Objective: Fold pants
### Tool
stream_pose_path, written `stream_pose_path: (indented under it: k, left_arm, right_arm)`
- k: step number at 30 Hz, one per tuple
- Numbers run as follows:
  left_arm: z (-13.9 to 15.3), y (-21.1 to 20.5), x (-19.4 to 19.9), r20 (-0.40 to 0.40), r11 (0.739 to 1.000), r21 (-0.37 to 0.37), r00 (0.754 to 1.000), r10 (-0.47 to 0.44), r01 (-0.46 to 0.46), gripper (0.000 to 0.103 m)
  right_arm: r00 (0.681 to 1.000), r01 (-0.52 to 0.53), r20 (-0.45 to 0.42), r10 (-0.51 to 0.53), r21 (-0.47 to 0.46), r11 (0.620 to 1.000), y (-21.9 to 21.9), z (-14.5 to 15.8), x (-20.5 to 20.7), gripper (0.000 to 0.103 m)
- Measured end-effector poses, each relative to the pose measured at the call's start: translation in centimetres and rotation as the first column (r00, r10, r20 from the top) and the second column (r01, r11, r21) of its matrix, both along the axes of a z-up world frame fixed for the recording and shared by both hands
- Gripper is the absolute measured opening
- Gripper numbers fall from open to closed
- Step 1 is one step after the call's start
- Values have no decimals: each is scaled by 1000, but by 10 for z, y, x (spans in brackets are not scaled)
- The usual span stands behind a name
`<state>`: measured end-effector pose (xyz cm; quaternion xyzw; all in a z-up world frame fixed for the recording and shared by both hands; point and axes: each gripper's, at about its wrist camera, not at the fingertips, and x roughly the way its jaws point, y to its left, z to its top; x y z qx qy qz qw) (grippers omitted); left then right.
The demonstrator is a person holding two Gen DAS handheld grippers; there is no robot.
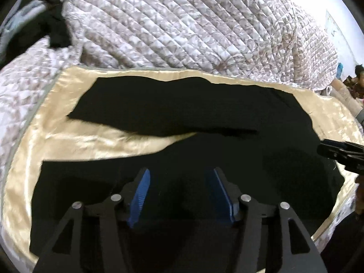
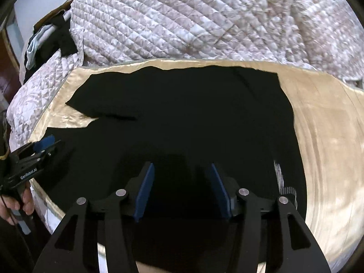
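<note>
Black pants [image 1: 182, 113] lie spread flat on a shiny cream satin sheet [image 1: 91, 138], legs pointing left and split in a V, waist to the right. My left gripper [image 1: 180, 175] is open and empty, hovering over the near leg. My right gripper [image 2: 182, 170] is open and empty over the waist and seat of the pants [image 2: 182, 104]. The right gripper also shows in the left wrist view [image 1: 341, 151] at the right edge. The left gripper shows in the right wrist view [image 2: 43, 147] at the left, over the near leg.
A quilted floral comforter [image 1: 182, 22] is bunched behind the sheet. Dark clothes [image 1: 54, 29] hang at the far left. A person [image 1: 359, 77] sits at the far right. The cream sheet [image 2: 329, 136] extends to the right of the pants.
</note>
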<state>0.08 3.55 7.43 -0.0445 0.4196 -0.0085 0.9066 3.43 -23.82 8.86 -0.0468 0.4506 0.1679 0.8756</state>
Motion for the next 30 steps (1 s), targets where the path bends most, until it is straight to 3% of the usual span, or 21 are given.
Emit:
stream_pose_path:
  k: [11,13,19,21,25,27,29,30]
  left_arm:
    - [5,23,120,-33,999,18,999,-28,29,66]
    - [0,29,145,-41,999,30,999,-9,10,67]
    - [-33,52,206,-105,993,106,993,60,-49,68]
    - [-41,58,219,-111,991,112,990,89,-77,69]
    - [-49,53,237,-102,987,141,990,92,-78,81]
    - [-59,42,242,-116,976,212,990,81,-55,82]
    - [-66,33,242,-106,962,272,992,70,-38,81]
    - [-68,31,240,-97,961,275,993,69,-40,79]
  right_arm:
    - [999,-5,-34,4,-22,1000,-11,2,110,56]
    - [999,-11,-30,10,-27,1000,-11,0,132,63]
    - [999,-11,-47,7,-76,997,-7,-11,196,63]
    - [998,-1,-59,-5,-87,996,-3,-17,215,63]
    - [995,2,-97,-12,-99,995,5,-31,243,63]
    - [992,8,-121,-24,-135,991,9,-43,252,63]
    - [996,-13,-89,-4,-189,982,18,-45,252,63]
    - [996,-16,-88,-2,-202,979,19,-46,252,53]
